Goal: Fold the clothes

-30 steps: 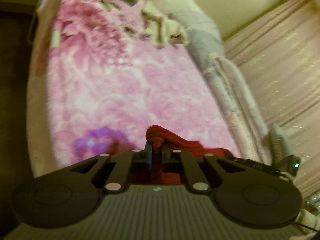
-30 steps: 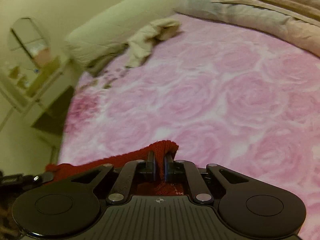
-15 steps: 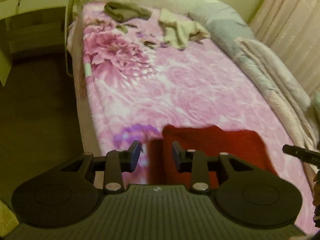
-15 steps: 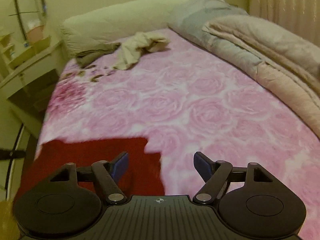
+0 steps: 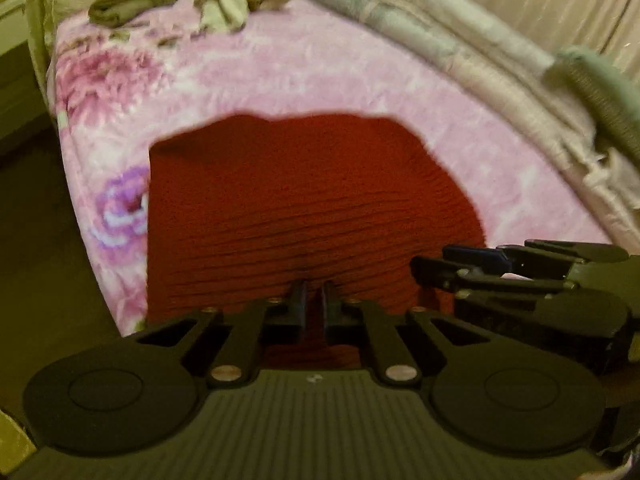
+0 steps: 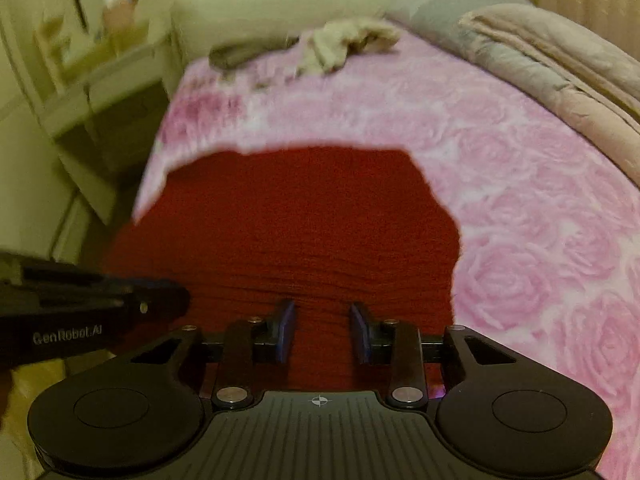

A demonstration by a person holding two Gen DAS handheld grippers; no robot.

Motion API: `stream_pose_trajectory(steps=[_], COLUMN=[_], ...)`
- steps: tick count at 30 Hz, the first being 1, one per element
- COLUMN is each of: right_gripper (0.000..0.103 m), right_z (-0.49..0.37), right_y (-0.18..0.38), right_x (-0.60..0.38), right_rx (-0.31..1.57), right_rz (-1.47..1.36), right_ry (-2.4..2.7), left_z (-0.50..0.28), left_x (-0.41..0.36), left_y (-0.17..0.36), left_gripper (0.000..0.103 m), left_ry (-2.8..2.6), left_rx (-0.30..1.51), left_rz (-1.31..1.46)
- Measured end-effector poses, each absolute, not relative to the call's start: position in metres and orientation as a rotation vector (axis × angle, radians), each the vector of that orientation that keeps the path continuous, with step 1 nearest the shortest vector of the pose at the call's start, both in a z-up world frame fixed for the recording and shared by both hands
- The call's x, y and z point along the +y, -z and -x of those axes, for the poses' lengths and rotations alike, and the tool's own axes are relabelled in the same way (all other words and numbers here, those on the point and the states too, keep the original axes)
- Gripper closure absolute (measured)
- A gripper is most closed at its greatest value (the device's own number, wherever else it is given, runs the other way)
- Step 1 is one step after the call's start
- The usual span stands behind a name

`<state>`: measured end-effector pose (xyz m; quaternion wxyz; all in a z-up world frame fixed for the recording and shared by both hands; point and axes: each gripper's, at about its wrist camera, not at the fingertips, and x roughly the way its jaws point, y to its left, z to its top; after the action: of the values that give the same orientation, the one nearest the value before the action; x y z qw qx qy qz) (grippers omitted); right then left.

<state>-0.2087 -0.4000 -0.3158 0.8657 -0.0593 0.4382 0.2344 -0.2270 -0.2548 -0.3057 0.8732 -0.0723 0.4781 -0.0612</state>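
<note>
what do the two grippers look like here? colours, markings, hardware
Both are matte black. The left gripper and right gripper each have a ribbed body, two round discs at the sides, and linkage arms with silver pivot screws. The right gripper's finger pads are blue. White "GenRobot.AI" lettering shows on the left gripper's side in the right wrist view. No cables or sleeves visible.

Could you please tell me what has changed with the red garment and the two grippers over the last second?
Both grippers released the red knit garment, which dropped flat onto the pink floral blanket. The left hand-held gripper has since shut on its near edge; the right hand-held gripper remains open. The beige clothes near the pillow stayed put.
</note>
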Motion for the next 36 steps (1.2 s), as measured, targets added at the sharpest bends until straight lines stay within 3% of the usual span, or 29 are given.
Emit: stream_pose_trajectory(steps=[5, 9, 16, 27, 36], right_gripper=[0.069, 0.069, 0.069, 0.068, 0.067], right_z=[0.192, 0.189, 0.196, 0.175, 0.173], right_y=[0.326, 0.315, 0.272, 0.326, 0.295], right_x=[-0.386, -0.399, -0.416, -0.360, -0.408], right_rx=[0.936, 0.980, 0.889, 0.961, 0.979], right_rz=[0.207, 0.118, -0.068, 0.221, -0.064], right_ry=[-0.498, -0.513, -0.508, -0.494, -0.505], left_z=[0.212, 0.207, 0.216, 0.179, 0.191], left_x=[-0.256, -0.245, -0.231, -0.248, -0.225], left_y=[0.314, 0.300, 0.271, 0.322, 0.292], left_gripper=[0.096, 0.098, 0.099, 0.099, 0.099], left_ry=[0.089, 0.092, 0.119, 0.089, 0.085], left_rx=[1.034, 1.082, 0.961, 1.051, 1.048], left_rz=[0.132, 0.217, 0.300, 0.154, 0.300])
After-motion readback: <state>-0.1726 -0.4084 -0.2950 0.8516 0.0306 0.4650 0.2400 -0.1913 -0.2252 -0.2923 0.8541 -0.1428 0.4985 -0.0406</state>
